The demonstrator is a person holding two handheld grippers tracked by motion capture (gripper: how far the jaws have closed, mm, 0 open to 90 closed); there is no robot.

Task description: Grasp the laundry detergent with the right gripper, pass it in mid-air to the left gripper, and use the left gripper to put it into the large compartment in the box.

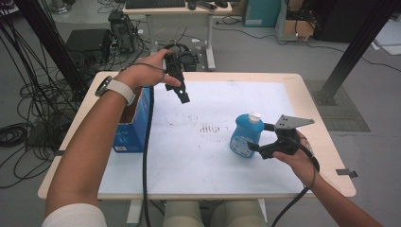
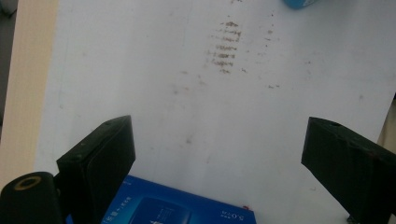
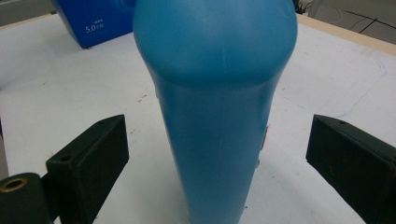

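Two grippers are in my hands above the tabletop point(image 1: 198, 170), which is covered by a white sheet with a patch of brownish smudges point(image 1: 210, 127) near its middle. My right gripper point(image 1: 262, 138) sits low toward the right edge, its grey three-cornered plate point(image 1: 291, 122) on top, and its jaws stand spread apart on either side of a blue bottle point(image 1: 245, 135) with a white cap point(image 1: 255, 116). In the right gripper view the bottle's point(image 3: 217, 112) body rises between the two black jaws with clear gaps on both sides, so the jaws are not touching it. The bottle stands upright on the sheet, right of the middle of the tabletop.

My left gripper point(image 1: 182, 94) is raised over the far part of the tabletop, pointing down and toward the middle. Its jaws are wide apart too, with nothing between them; in the left gripper view I see the bare sheet and the smudges point(image 2: 226, 46) between them, and a blue box point(image 2: 173, 205) at the bottom of that view. That blue box point(image 1: 135, 123) stands near the left edge of the tabletop, well apart from the bottle, with my left forearm passing over it. A black cable point(image 1: 146, 156) trails from the left gripper down across the sheet to the near edge
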